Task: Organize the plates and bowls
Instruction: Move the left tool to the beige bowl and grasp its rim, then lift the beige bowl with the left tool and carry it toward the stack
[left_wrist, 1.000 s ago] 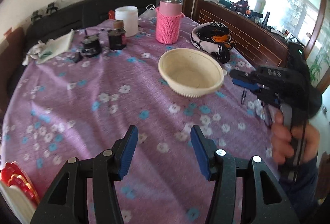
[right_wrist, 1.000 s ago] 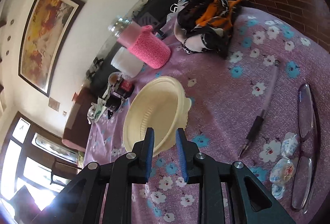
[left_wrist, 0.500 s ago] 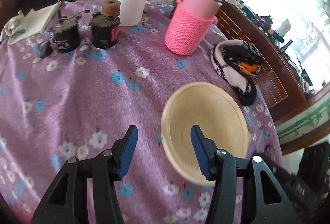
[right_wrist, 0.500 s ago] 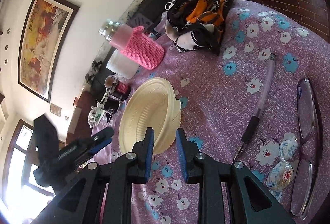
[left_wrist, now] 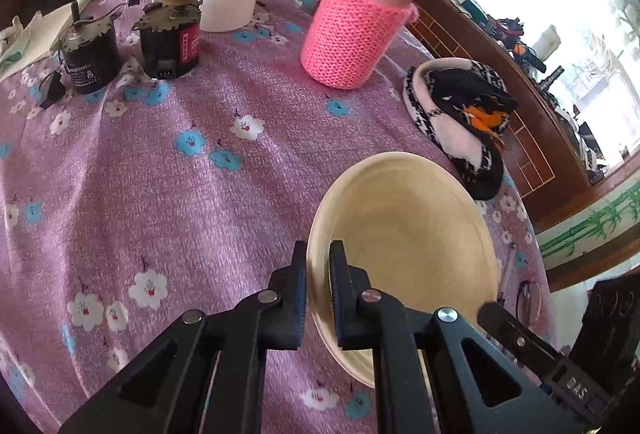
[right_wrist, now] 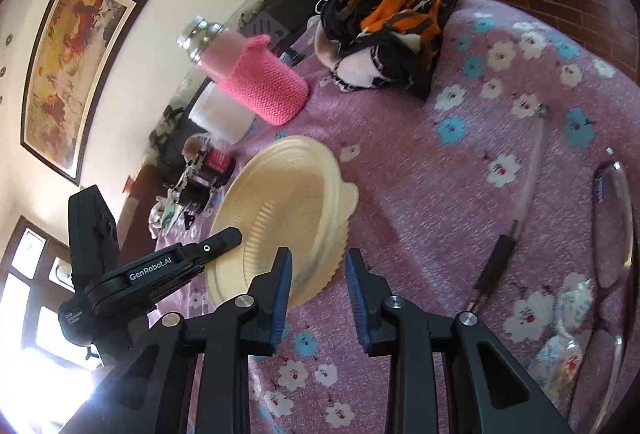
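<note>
We see a round table under a purple cloth printed with white and blue flowers [left_wrist: 168, 194]. A cream plastic bowl with a ribbed outer wall [left_wrist: 404, 234] sits tilted on it, and we use that bowl as our landmark. The left gripper [left_wrist: 318, 288] has its 2 blue-padded fingers [left_wrist: 299, 282] pinched on the bowl's near rim, 1 inside and 1 outside. The right gripper [right_wrist: 318, 292] hangs just beside the bowl's ribbed side with its fingers spread apart, holding nothing. Beyond the bowl stands a steel flask in a pink knitted sleeve [left_wrist: 352, 30]. To the bowl's right lies a black, white and orange cloth bundle [left_wrist: 460, 118]. A black-tipped pen [right_wrist: 508, 234] lies near the bowl.
</note>
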### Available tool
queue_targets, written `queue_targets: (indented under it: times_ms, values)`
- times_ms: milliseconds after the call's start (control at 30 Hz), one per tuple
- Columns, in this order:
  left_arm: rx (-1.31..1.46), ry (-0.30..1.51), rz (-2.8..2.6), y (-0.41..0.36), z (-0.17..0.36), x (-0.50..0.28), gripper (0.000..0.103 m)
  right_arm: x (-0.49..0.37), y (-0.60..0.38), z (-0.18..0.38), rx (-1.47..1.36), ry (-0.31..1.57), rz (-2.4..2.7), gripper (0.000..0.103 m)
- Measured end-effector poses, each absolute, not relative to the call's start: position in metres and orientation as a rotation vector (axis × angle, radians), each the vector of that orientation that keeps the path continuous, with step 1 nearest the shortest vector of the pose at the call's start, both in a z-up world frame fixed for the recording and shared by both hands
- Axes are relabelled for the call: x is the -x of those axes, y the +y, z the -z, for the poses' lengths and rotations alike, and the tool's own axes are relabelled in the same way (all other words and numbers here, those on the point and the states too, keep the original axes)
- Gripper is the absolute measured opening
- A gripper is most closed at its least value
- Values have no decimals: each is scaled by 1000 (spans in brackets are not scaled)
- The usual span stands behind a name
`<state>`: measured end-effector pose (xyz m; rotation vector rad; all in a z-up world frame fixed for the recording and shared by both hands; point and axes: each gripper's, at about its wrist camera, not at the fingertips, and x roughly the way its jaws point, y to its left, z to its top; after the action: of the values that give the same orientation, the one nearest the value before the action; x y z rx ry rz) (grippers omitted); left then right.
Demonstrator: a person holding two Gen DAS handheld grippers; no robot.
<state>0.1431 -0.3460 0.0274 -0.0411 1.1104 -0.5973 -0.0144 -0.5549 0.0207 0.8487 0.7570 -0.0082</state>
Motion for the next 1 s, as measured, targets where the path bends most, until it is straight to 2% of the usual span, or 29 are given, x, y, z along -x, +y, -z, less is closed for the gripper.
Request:
queue_targets:
  times_ms: [67,267,567,733,1000]
  values:
    - [35,1098,592,-342,-32,-137,10,14,-552,-23,-830,757,-2,21]
    - [32,1067,565,-318,-47,-117,11,20,-540,-32,-788,746,-58,21]
    - [59,1012,487,-240,-65,-60,11,36,-482,-50,-712,785,-221,21]
    - [65,971,482,-199,-69,-4,21,67,-440,-53,-669,826,-288,22]
    - [60,964,468,-146,-52,70,22,115,-391,-52,-584,872,-361,23]
